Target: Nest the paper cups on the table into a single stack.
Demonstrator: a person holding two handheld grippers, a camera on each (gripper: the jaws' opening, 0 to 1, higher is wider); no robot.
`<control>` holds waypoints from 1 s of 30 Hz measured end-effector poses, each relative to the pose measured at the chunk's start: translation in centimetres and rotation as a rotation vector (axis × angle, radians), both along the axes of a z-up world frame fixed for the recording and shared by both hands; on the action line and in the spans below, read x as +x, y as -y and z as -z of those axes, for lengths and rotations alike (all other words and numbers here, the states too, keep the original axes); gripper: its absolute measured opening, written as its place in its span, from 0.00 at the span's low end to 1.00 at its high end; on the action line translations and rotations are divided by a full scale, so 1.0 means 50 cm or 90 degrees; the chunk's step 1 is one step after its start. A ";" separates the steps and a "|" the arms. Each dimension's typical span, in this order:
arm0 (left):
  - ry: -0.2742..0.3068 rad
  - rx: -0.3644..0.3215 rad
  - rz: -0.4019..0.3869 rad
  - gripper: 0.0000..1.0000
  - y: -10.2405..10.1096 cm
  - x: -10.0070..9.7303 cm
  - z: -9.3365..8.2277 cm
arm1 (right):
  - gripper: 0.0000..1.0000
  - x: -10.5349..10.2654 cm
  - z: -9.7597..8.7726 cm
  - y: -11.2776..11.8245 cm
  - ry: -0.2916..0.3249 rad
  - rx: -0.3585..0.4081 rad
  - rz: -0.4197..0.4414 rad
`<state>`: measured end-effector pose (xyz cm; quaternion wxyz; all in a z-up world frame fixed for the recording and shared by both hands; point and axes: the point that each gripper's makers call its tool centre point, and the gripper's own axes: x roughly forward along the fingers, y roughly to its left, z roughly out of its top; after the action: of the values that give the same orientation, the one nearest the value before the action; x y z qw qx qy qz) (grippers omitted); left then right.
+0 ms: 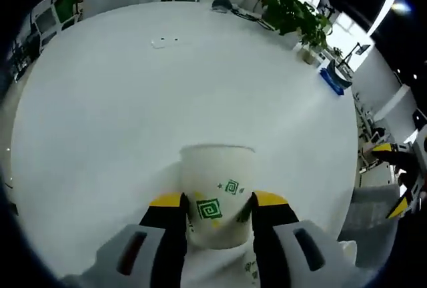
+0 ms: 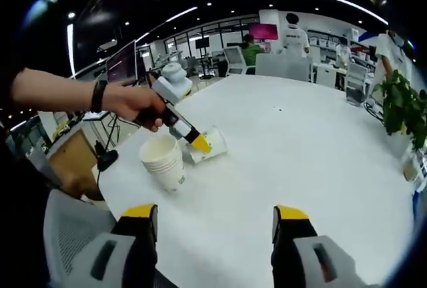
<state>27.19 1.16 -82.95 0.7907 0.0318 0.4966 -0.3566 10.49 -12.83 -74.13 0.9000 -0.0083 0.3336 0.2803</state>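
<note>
The left gripper (image 1: 217,216) squeezes a cup (image 1: 217,195) lying on the table (image 1: 100,115). The right gripper (image 2: 215,231) is wide apart, holding nothing. Next, lift the cup onto the stack (image 2: 164,160).

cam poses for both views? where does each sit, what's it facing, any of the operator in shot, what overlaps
Left gripper view: rides on the left gripper, looking forward across the round white table; its yellow-tipped jaws clamp a white paper cup with green square prints; a green potted plant stands at the far edge.
Right gripper view: rides on the right gripper, jaws open with nothing between them, facing the table from the side; the person's hand and a stack of white paper cups show.
Shared: the table, the clamped cup, the left gripper, the plant.
</note>
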 end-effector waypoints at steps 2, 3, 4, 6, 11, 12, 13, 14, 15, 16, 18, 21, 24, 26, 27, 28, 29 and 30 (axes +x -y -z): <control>0.007 0.012 -0.014 0.36 -0.012 0.011 0.001 | 0.69 0.001 -0.003 0.006 0.000 0.002 0.007; 0.022 0.022 -0.015 0.35 -0.021 0.019 0.000 | 0.69 0.002 -0.003 0.010 0.000 0.001 0.009; 0.029 0.020 -0.012 0.35 -0.025 0.016 -0.008 | 0.69 0.006 -0.001 0.014 -0.002 0.000 0.010; 0.036 0.008 -0.016 0.35 -0.030 0.017 -0.021 | 0.69 0.006 -0.003 0.016 0.000 0.000 0.010; 0.088 0.008 -0.026 0.34 -0.068 0.037 -0.067 | 0.69 0.022 -0.010 0.007 0.005 0.002 0.000; 0.092 0.002 -0.032 0.34 -0.073 0.036 -0.076 | 0.68 0.027 -0.013 0.002 0.007 0.006 -0.002; 0.097 -0.011 -0.041 0.34 -0.079 0.034 -0.089 | 0.68 0.029 -0.016 -0.004 0.009 0.009 -0.005; 0.097 -0.019 -0.044 0.34 -0.082 0.033 -0.095 | 0.68 0.032 -0.019 -0.011 0.010 0.013 -0.009; 0.102 -0.025 -0.046 0.34 -0.087 0.029 -0.107 | 0.67 0.032 -0.020 -0.017 0.009 0.016 -0.014; 0.109 -0.024 -0.043 0.34 -0.089 0.023 -0.116 | 0.66 0.033 -0.021 -0.022 0.009 0.017 -0.020; 0.135 -0.016 -0.028 0.34 -0.096 0.018 -0.135 | 0.65 0.035 -0.023 -0.036 0.012 0.015 -0.042; 0.160 -0.001 -0.013 0.34 -0.108 0.008 -0.152 | 0.64 0.041 -0.031 -0.060 0.018 0.019 -0.077; 0.175 0.011 0.004 0.34 -0.114 -0.008 -0.164 | 0.62 0.046 -0.044 -0.074 0.023 0.015 -0.095; 0.182 0.014 0.013 0.34 -0.115 -0.016 -0.169 | 0.62 0.049 -0.056 -0.080 0.028 0.012 -0.103; 0.185 0.016 0.017 0.34 -0.115 -0.020 -0.172 | 0.61 0.051 -0.057 -0.082 0.029 0.012 -0.105; 0.188 0.017 0.020 0.34 -0.114 -0.026 -0.178 | 0.61 0.054 -0.060 -0.084 0.030 0.015 -0.106; 0.192 0.016 0.021 0.34 -0.114 -0.033 -0.185 | 0.61 0.059 -0.066 -0.090 0.030 0.026 -0.108; 0.196 0.015 0.020 0.34 -0.114 -0.036 -0.192 | 0.61 0.062 -0.074 -0.098 0.031 0.041 -0.112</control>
<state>25.36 6.85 -73.37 0.8516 0.1030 0.3729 -0.3537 13.59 -7.93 -70.40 0.8797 -0.0154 0.3006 0.3682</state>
